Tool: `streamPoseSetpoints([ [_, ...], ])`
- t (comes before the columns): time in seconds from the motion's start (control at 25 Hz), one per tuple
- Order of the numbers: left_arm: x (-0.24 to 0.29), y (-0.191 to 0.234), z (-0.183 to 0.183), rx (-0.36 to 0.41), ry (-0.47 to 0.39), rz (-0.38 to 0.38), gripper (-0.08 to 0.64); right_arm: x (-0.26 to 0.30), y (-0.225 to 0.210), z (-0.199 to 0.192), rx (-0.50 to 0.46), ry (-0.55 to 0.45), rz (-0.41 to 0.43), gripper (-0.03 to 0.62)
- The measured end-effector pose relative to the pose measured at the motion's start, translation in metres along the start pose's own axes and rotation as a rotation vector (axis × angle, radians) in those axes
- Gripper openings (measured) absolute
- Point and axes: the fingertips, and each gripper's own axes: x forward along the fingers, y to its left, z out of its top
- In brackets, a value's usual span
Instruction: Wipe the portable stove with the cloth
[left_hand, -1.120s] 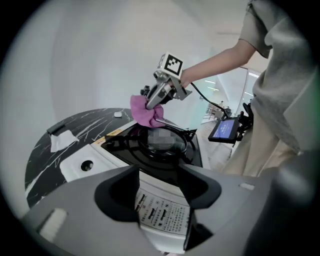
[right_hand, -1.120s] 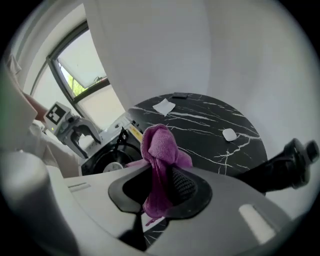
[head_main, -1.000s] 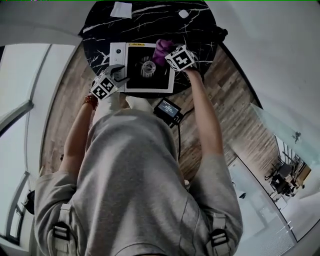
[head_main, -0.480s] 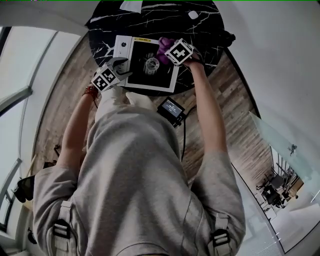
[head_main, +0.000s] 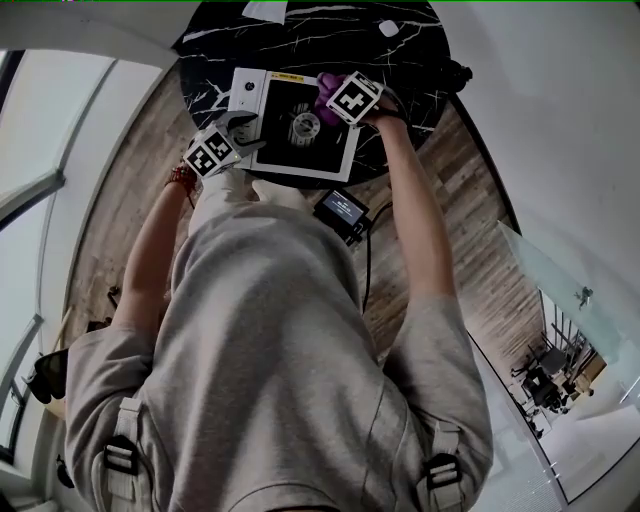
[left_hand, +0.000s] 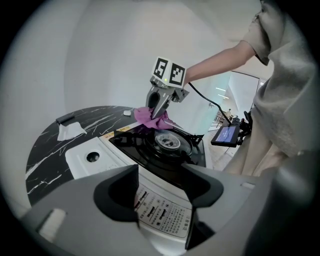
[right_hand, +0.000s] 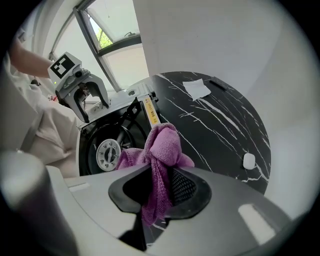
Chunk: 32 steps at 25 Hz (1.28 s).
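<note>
The portable stove (head_main: 247, 95), white with a black top and a round burner (head_main: 305, 125), sits on the black marble table (head_main: 400, 60). My right gripper (head_main: 336, 100) points down at the stove's far right side, shut on the purple cloth (head_main: 325, 90), which bunches past the jaws (right_hand: 162, 145) beside the burner (right_hand: 107, 152). My left gripper (head_main: 245, 140) is at the stove's near left edge, its jaws opening. The stove's labelled front edge (left_hand: 160, 215) lies between the jaws without the pads pressing on it.
A white paper napkin (head_main: 263, 10) and a small white object (head_main: 387, 29) lie at the far side of the round table. A black device with a lit screen (head_main: 343, 210) hangs off the table's near edge on a cable. Wooden floor surrounds the table.
My right gripper has rolled and shifted slightly left with the cloth over the stove's far right part. The left gripper has stayed at the stove's near left edge.
</note>
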Motion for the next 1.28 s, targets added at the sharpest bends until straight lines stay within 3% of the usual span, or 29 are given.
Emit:
streamPoseSetpoints([
  [0.96, -0.001, 0.000, 0.002, -0.011, -0.014, 0.005, 0.252, 0.011, 0.029, 0.053, -0.139, -0.021, 0.018, 0.091],
  [1.28, -0.001, 0.000, 0.002, -0.015, -0.019, 0.005, 0.249, 0.016, 0.046, 0.079, -0.158, -0.068, 0.025, 0.091],
])
